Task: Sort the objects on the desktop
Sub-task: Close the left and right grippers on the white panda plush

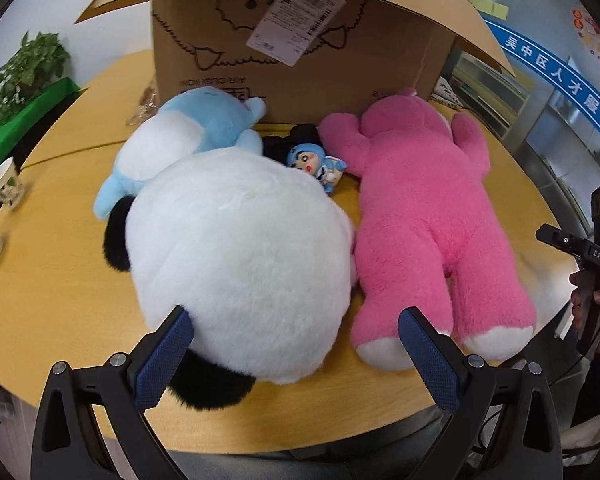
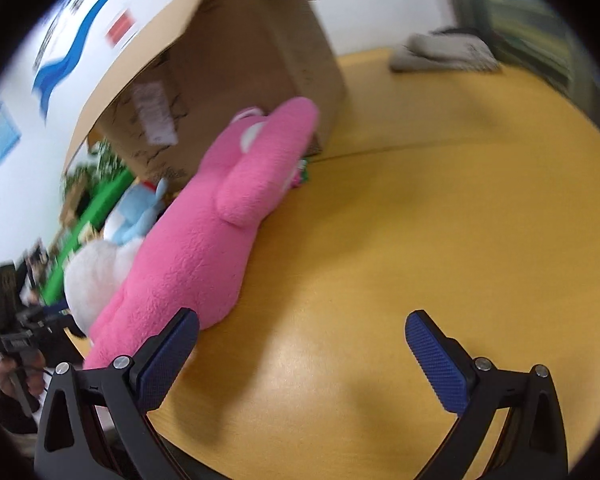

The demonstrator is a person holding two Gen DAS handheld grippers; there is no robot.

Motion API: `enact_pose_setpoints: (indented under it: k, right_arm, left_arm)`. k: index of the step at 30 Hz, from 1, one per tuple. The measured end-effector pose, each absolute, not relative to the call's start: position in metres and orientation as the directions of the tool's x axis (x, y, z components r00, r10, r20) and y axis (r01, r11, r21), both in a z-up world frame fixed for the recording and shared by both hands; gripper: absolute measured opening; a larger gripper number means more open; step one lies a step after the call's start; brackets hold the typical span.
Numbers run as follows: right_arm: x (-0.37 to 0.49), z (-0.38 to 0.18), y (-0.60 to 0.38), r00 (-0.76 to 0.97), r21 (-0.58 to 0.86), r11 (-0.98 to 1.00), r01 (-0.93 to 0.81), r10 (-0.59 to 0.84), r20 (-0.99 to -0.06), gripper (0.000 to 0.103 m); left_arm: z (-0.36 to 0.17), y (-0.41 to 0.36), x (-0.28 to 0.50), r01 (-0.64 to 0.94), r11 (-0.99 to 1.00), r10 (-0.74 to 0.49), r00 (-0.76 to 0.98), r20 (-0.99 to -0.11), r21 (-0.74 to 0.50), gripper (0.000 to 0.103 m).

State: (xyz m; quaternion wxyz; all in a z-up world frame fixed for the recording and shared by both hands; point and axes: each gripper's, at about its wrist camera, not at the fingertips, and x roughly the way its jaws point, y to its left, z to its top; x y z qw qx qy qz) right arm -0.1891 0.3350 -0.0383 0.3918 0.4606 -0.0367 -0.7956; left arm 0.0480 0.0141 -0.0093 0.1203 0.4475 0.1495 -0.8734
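Note:
A big white and black panda plush (image 1: 240,256) lies on the wooden table (image 1: 60,304), beside a pink bear plush (image 1: 428,216), a light blue plush (image 1: 196,128) and a small blue-hooded doll (image 1: 316,164). My left gripper (image 1: 296,324) is open, its jaws around the near end of the panda. In the right wrist view the pink bear (image 2: 204,240), the blue plush (image 2: 136,216) and the white panda (image 2: 92,276) show at the left. My right gripper (image 2: 300,332) is open and empty above bare table (image 2: 420,220), to the right of the pink bear.
A large open cardboard box (image 1: 300,48) stands behind the toys, also seen in the right wrist view (image 2: 236,64). Two paper cups (image 1: 6,184) and a potted plant (image 1: 28,68) are at the left. A grey cloth (image 2: 444,52) lies at the far right.

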Motion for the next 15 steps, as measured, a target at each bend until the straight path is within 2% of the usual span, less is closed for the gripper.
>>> enact_pose_setpoints:
  k: [5,15]
  right_arm:
    - [-0.194,-0.043,0.328,-0.227,0.52,-0.674,0.524,-0.699,-0.678,0.103]
    - [-0.169,-0.021,0.254,-0.203,0.467,-0.635,0.616,-0.7,-0.685,0.103]
  left_arm:
    - [0.002,0.016,0.048,0.284,-0.944,-0.039,-0.597,-0.801,-0.166,0.103]
    - [0.009,-0.026,0.072,0.299,-0.937,-0.059,-0.643,-0.764,-0.18,0.103]
